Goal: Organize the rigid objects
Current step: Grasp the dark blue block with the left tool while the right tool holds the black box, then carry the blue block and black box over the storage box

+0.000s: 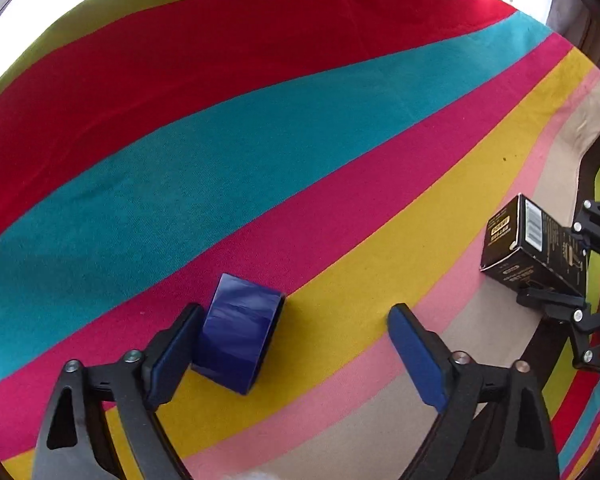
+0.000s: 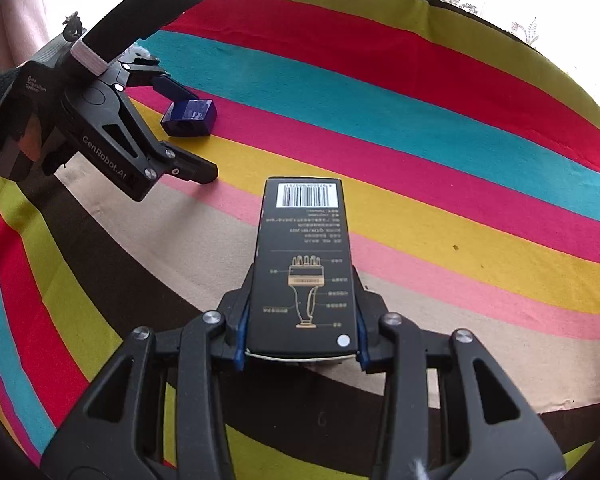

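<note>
Box (image 2: 305, 268) clamped by right gripper (image 2: 302, 354) (black), tape roll (image 1: 238, 332) loose

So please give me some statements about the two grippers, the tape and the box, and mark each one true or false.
1. The right gripper is shut on the black box. True.
2. The blue tape lies between the fingers of the left gripper. True; it sits beside one pad, and the other pad is clear of it.
3. The left gripper squeezes the tape from both sides. False; a wide gap remains at one finger.
4. The box has a barcode on its far end. True.
5. The tape rests on the brown stripe of the cloth. False; it lies where the magenta and yellow stripes meet.
6. The tape is stacked on the box. False; they lie apart.
</note>
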`<act>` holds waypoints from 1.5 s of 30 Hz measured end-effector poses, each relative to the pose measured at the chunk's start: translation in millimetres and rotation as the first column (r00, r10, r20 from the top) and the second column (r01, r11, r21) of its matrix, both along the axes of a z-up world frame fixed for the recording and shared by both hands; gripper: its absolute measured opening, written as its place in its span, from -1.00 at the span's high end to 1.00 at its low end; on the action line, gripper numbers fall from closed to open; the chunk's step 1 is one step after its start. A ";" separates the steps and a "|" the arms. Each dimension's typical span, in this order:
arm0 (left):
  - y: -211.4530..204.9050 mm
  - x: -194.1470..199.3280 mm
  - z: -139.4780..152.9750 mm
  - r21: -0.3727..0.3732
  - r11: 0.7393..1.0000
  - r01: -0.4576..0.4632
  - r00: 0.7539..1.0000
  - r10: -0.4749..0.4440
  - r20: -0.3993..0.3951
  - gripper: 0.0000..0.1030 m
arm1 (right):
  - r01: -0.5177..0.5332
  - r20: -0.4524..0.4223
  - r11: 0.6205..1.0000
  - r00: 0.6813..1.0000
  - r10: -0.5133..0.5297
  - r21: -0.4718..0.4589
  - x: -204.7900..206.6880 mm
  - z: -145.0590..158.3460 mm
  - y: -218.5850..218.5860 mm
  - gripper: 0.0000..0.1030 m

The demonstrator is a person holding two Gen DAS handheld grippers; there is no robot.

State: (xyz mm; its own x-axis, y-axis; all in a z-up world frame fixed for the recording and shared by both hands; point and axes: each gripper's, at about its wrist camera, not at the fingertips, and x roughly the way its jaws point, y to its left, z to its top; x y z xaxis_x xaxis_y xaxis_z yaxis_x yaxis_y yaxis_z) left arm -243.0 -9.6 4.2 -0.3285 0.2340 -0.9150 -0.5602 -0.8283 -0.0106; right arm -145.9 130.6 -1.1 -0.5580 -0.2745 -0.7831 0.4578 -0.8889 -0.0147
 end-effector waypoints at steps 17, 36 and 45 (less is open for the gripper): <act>-23.0 129.3 10.0 0.265 0.822 -0.505 0.842 0.536 -0.058 0.15 | 0.003 0.001 1.000 1.000 -0.003 -0.003 7.7 5.2 -0.1 0.17; -37.5 226.4 7.8 0.297 0.775 -0.557 0.782 0.610 -0.128 0.45 | 0.005 0.010 1.000 1.000 -0.005 -0.022 15.6 7.6 -3.9 0.16; -21.8 204.3 4.0 0.242 0.794 -0.557 0.784 0.599 -0.160 0.44 | 0.005 0.010 1.000 1.000 -0.005 -0.023 17.4 5.3 -2.3 0.16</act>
